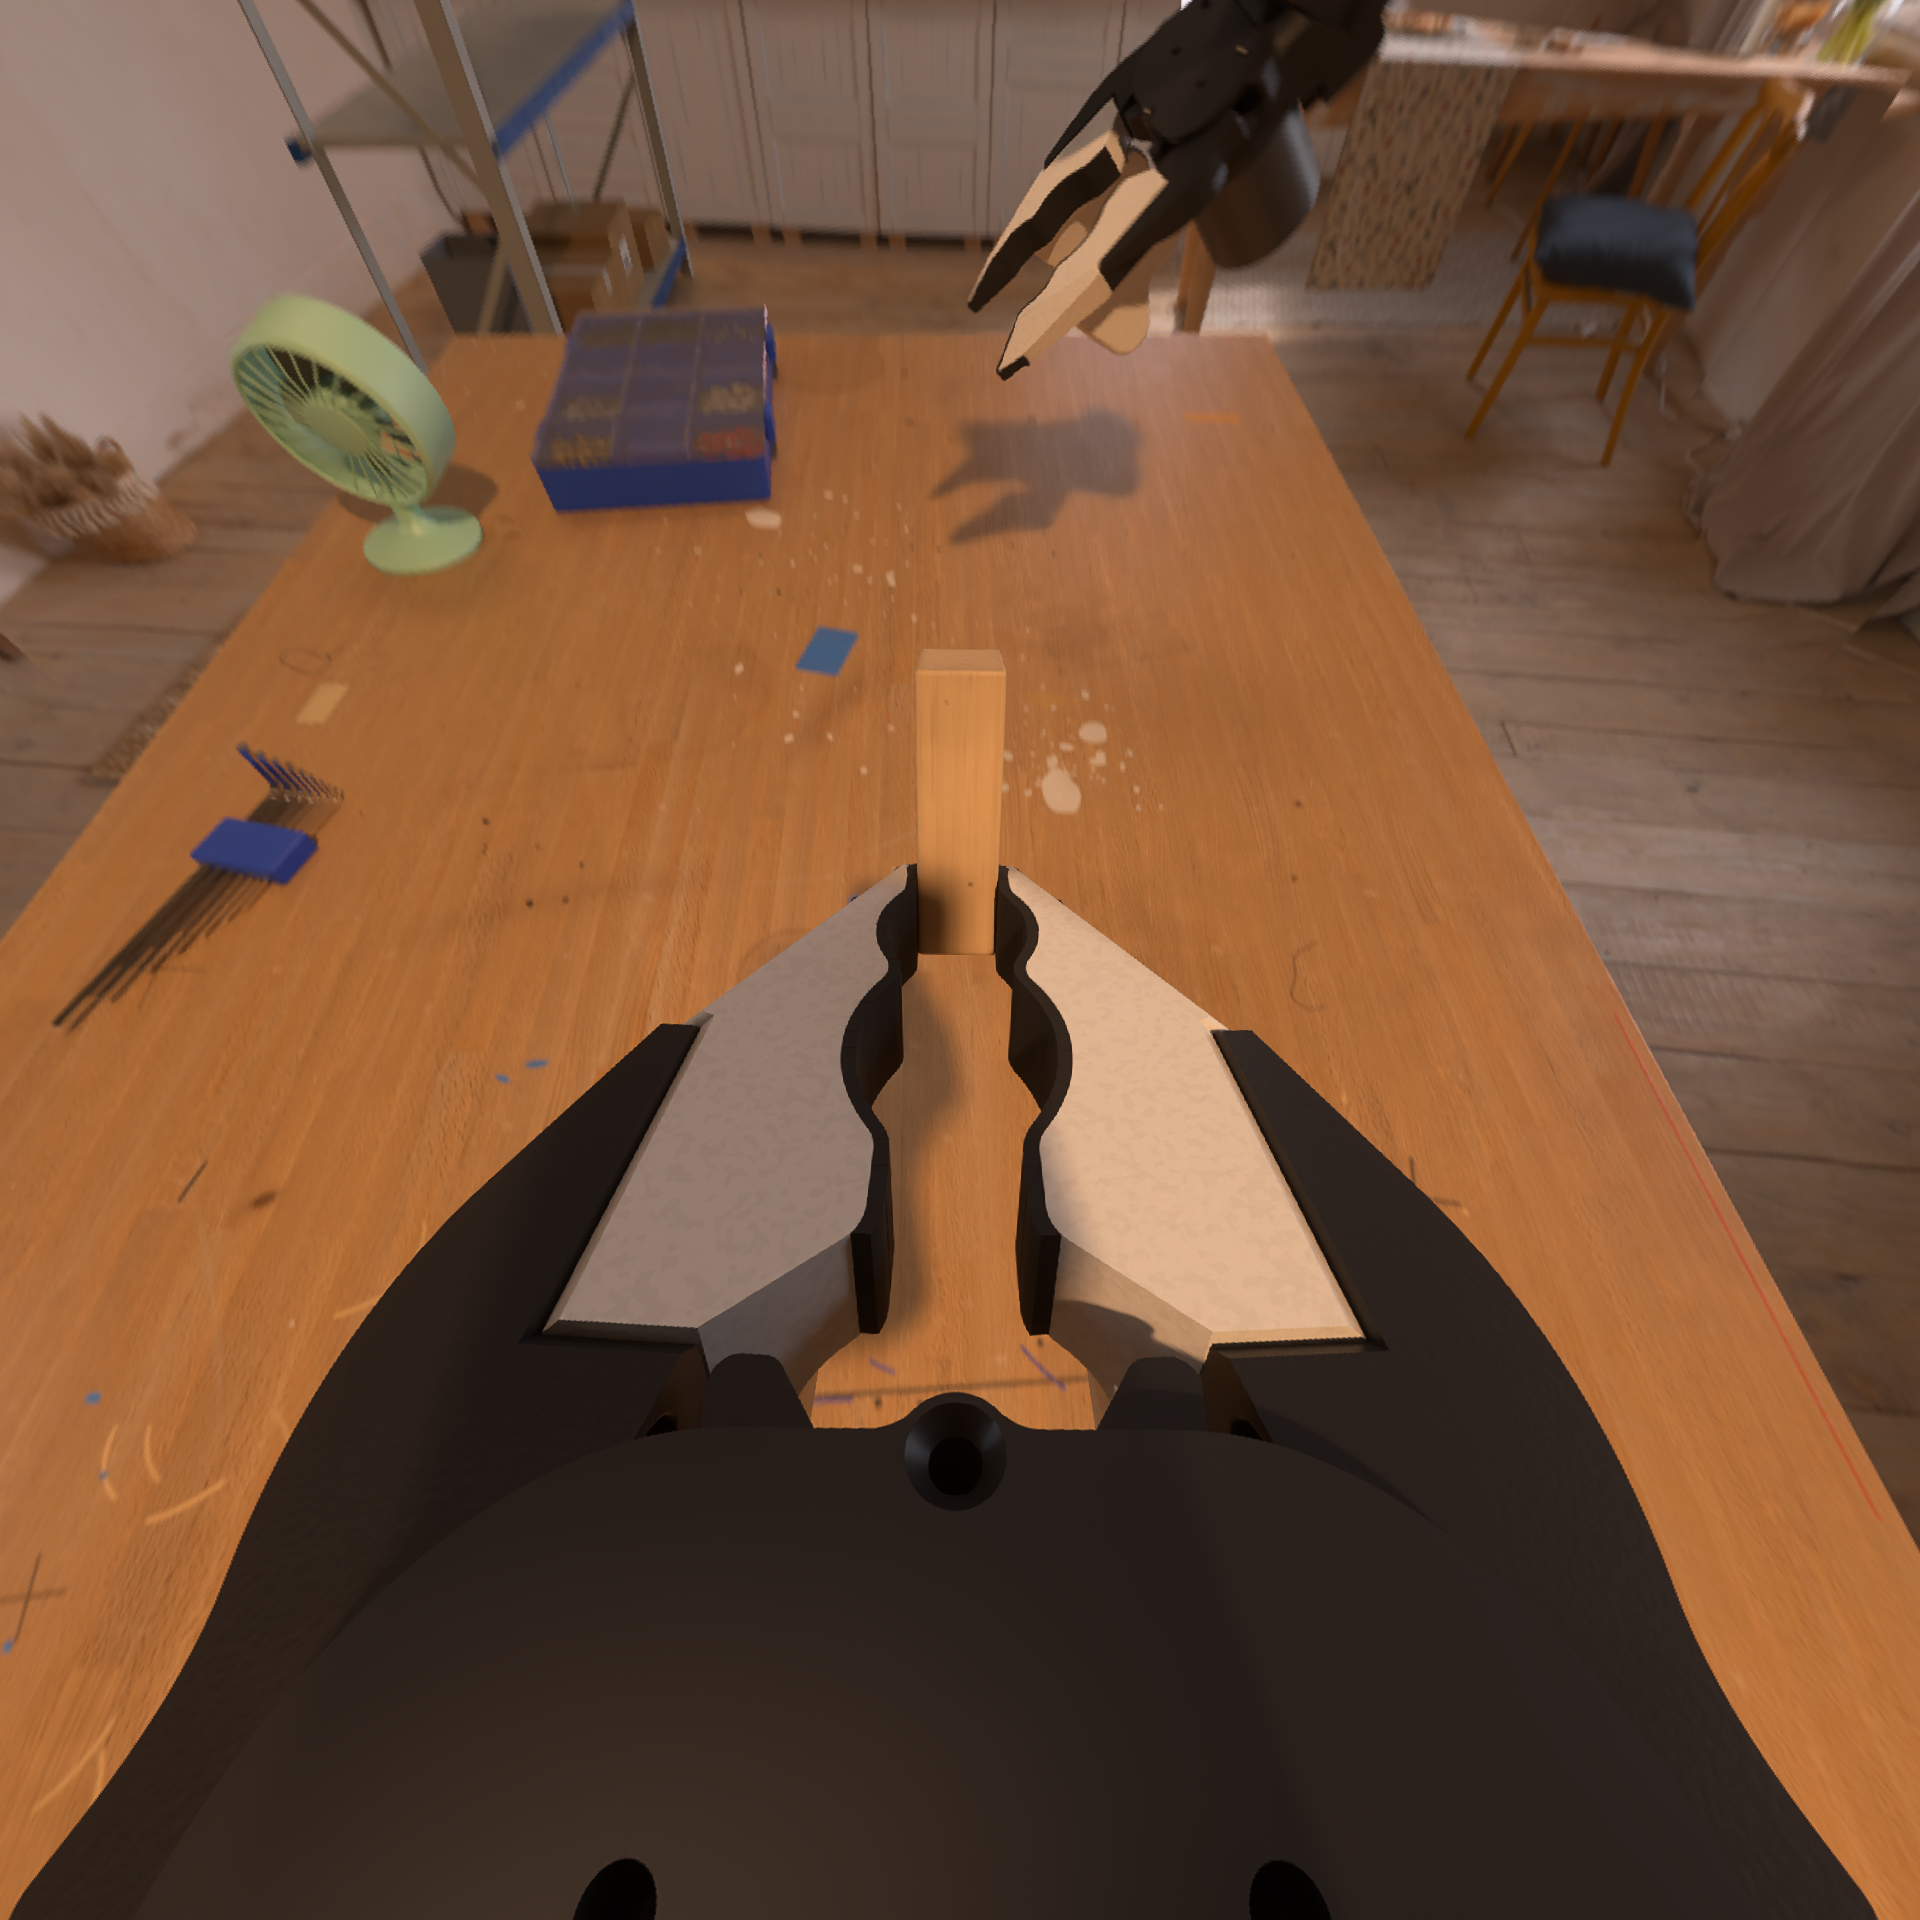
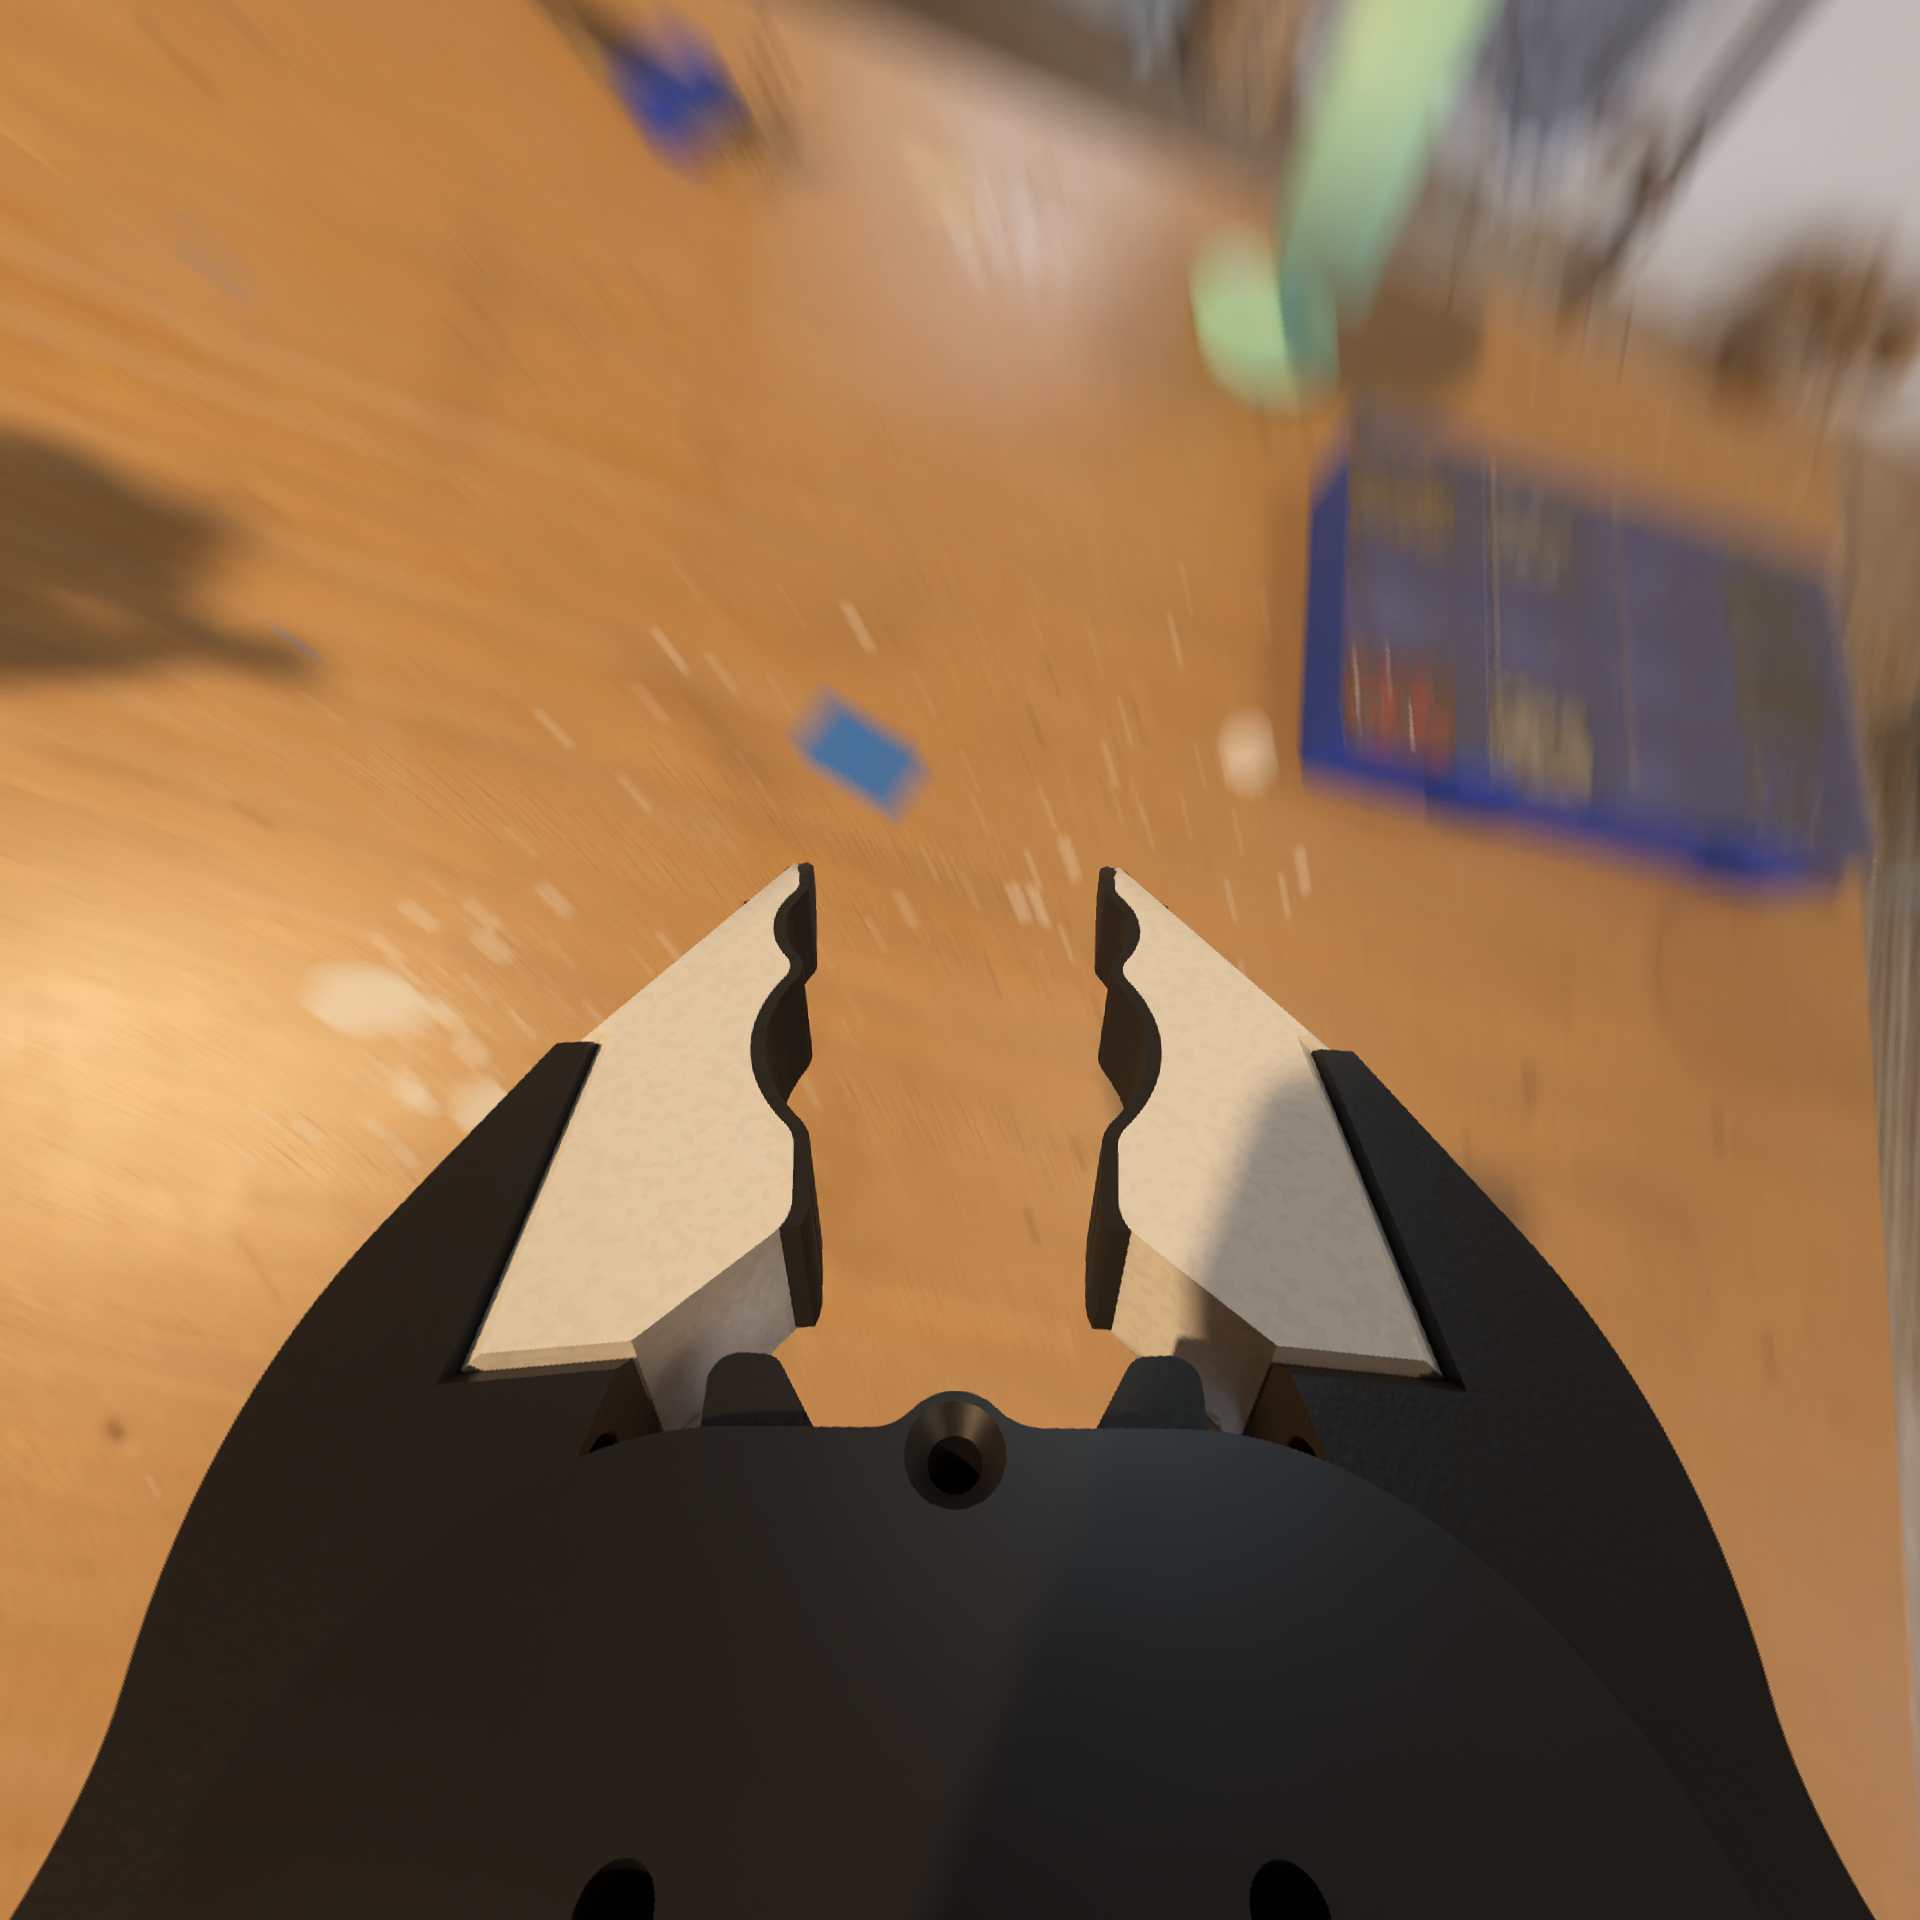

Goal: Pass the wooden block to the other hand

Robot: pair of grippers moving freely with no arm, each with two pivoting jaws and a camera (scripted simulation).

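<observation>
A long light wooden block (image 1: 959,790) sticks out forward from between my left gripper's fingertips. My left gripper (image 1: 957,883) is shut on its near end and holds it above the wooden table (image 1: 1299,831). My right gripper (image 1: 1003,332) shows in the left wrist view high at the far end of the table, open and pointing down toward me, well apart from the block. In the right wrist view my right gripper (image 2: 956,878) is open and empty over the table (image 2: 416,416); that view is motion-blurred and the block does not show in it.
A green desk fan (image 1: 348,431) and a blue parts box (image 1: 660,410) stand at the far left; both show blurred in the right wrist view, the fan (image 2: 1340,197) and the box (image 2: 1579,644). A hex key set (image 1: 239,862) lies left. A small blue card (image 1: 828,651) lies mid-table.
</observation>
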